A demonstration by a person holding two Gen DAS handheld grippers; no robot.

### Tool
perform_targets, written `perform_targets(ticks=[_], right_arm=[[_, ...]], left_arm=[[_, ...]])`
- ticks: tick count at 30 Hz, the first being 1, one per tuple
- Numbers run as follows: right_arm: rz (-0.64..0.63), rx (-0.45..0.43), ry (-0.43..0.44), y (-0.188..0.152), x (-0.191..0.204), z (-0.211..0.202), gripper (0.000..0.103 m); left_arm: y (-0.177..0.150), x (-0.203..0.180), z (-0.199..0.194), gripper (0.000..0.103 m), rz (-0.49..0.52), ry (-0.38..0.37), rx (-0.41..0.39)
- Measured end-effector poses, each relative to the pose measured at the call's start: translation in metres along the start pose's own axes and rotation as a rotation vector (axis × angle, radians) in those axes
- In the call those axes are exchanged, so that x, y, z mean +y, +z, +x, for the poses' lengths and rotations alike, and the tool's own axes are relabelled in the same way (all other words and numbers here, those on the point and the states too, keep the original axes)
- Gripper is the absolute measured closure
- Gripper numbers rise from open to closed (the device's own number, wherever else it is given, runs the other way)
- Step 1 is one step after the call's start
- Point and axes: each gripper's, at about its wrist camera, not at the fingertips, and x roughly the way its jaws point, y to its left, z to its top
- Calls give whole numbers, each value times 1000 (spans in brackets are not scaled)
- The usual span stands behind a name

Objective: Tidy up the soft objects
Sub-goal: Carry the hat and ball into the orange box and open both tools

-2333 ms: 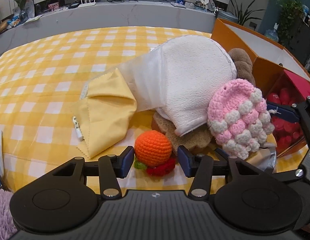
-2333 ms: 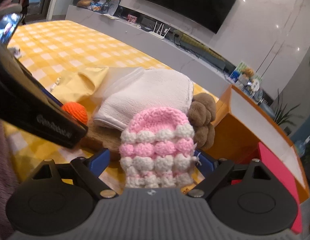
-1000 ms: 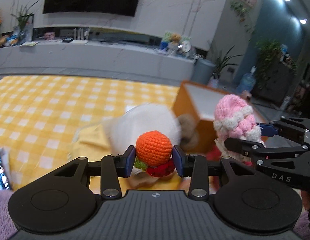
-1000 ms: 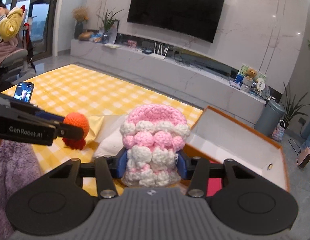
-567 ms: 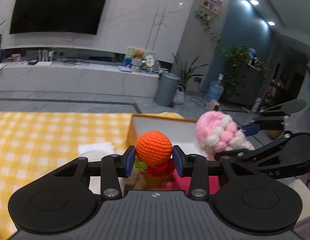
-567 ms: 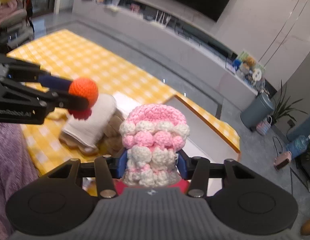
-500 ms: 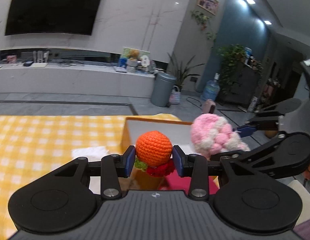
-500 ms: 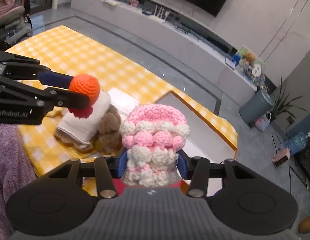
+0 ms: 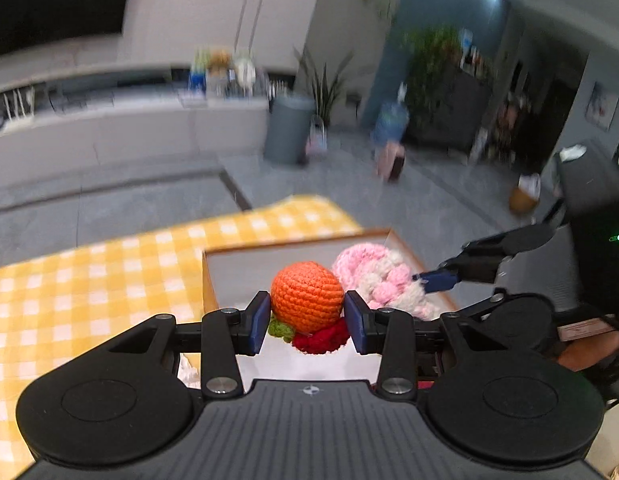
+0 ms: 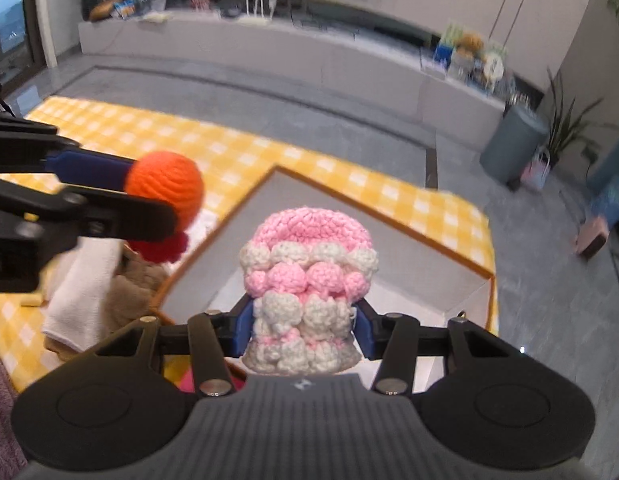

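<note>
My left gripper (image 9: 307, 322) is shut on an orange crocheted ball (image 9: 307, 297) with a green and red base, held in the air above the orange-rimmed box (image 9: 245, 249). My right gripper (image 10: 304, 330) is shut on a pink and white crocheted hat (image 10: 307, 268), also held over the box (image 10: 429, 249) and its white inside. In the right wrist view the orange ball (image 10: 165, 186) and the left gripper (image 10: 137, 200) hang at the box's left rim. In the left wrist view the pink hat (image 9: 379, 276) sits just right of the ball.
A white towel (image 10: 83, 280) and a brown plush toy (image 10: 129, 292) lie on the yellow checked tablecloth (image 10: 149, 140) left of the box. Something red (image 10: 189, 380) shows low in the box. A grey bin (image 10: 511, 142) stands on the floor beyond.
Both grippers have swung right with their crocheted items, from beside the towel pile to above the box. Both grips stay the same.
</note>
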Motion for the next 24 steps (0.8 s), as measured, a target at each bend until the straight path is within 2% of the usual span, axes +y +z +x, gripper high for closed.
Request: perform_targets(ticks=[4, 7, 12, 16, 24], right_arm=[[1, 104, 29, 12, -10, 46, 52], [46, 191, 60, 3, -21, 78, 51], [156, 264, 121, -18, -30, 114, 51], [152, 294, 111, -24, -31, 125, 47], [193, 273, 105, -24, -36, 121, 40]], left_arm=[[6, 10, 52, 58, -4, -42, 158], [0, 11, 79, 58, 36, -37, 267], [-17, 9, 104, 58, 97, -1, 368], [-21, 9, 118, 58, 101, 25, 405], [-19, 10, 122, 56, 88, 34, 395]])
